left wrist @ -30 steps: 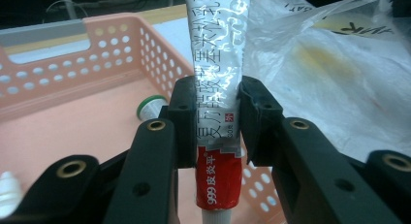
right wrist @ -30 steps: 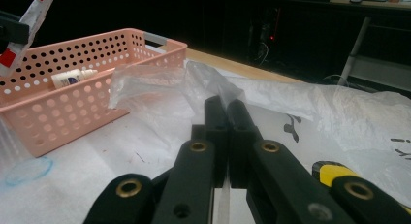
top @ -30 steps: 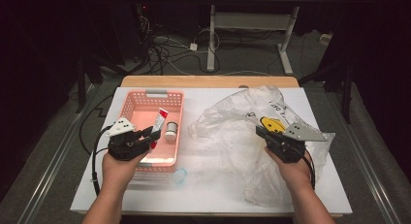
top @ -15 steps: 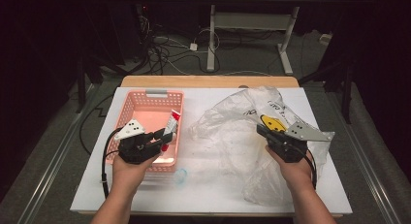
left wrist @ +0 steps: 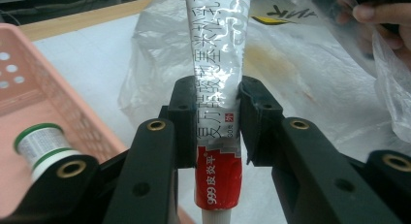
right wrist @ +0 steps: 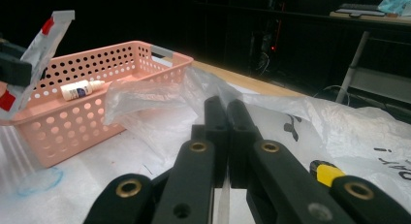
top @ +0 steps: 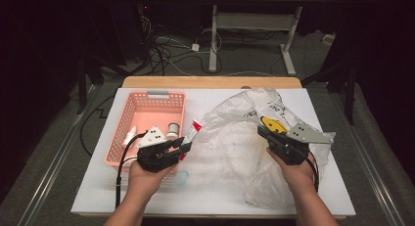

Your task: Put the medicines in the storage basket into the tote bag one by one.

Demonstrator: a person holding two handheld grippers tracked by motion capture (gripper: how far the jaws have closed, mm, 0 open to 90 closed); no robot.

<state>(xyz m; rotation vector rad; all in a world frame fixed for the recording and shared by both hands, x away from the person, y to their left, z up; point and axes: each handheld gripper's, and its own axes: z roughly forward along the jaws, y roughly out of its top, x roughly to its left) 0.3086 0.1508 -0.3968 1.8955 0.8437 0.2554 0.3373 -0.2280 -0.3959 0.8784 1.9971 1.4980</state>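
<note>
Since the earlier frames, left gripper has carried the silver-and-red ointment tube rightward, off the pink perforated plastic basket and to the edge of the crumpled clear plastic bag; right gripper has held its place.

Bag: lies across the right half of the white table. Right jaws are pressed together, pinching a fold of film at the bag's mouth. Risk: thin film may slide out of the pinch, or the mouth may collapse before the tube reaches it.

Basket: holds a small white dropper bottle and a green-capped white vial.

Tube: clamped across its flat body between the left pads, white cap toward the camera, crimped tail pointing at the bag. Risk: grip sits low on a soft foil body, so the tube may pivot or buckle against the film.

Writing: tube reads "999皮炎平" on the red band, with further Chinese characters along the silver part. Bag print shows "NK" mirrored beside a yellow smiley face.
</note>
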